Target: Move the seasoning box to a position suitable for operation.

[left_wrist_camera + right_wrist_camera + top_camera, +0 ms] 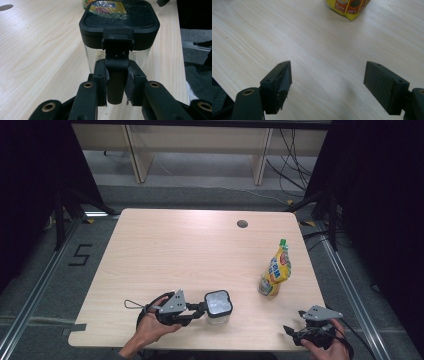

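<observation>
A pale wood-grain table sits between dark curtains, grey floor all around, a small round hole near its far edge. Nearest us, at the front edge, the left gripper is pinching the black handle of a clear jug: in the left gripper view the two pads press on either side of that handle, which drops down from the lid's latch. The jug stands upright, see-through walls, squarish with rounded corners, capped by a black-rimmed lid with a glossy window. It stands directly in front of the left gripper, touching it at the handle, at the front middle of the table. Over at the front right corner, the right gripper hovers with its jaws spread wide, bare tabletop between them. Farther back on the right, well apart from the jug, a yellow pouch with a green cap stands on its own.
</observation>
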